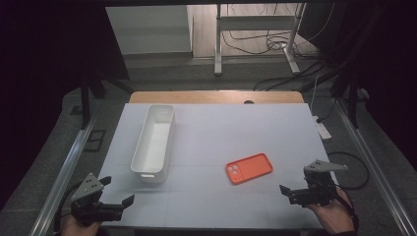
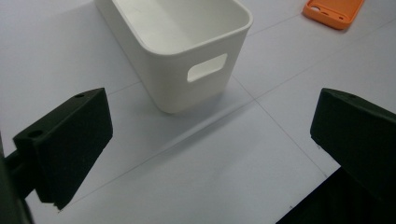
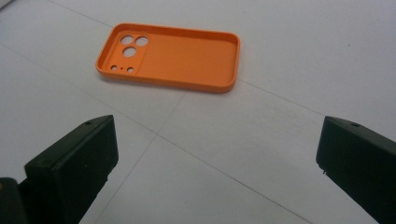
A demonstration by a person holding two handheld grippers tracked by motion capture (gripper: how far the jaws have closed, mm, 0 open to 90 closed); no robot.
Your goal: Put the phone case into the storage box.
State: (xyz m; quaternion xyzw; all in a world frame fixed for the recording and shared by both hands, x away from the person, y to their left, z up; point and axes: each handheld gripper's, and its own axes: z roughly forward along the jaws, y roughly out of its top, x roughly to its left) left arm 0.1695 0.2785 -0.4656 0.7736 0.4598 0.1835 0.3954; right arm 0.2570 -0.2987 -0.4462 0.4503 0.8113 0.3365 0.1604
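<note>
Orange phone case [image 3: 170,58], R gripper [image 3: 215,163] nearby

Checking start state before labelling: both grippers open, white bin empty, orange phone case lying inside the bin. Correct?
Not quite. The orange phone case lies on the table, apart from the white bin and nearer the right gripper, as the high view shows. The rest holds: the bin is empty, and the left gripper and right gripper are open.

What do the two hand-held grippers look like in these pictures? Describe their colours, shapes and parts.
Both are black. The left gripper and the right gripper each carry a grey three-cornered plate on top. Each ends in two blocky black jaws with small round holes in their tops. A dark cable loops behind the right one.
</note>
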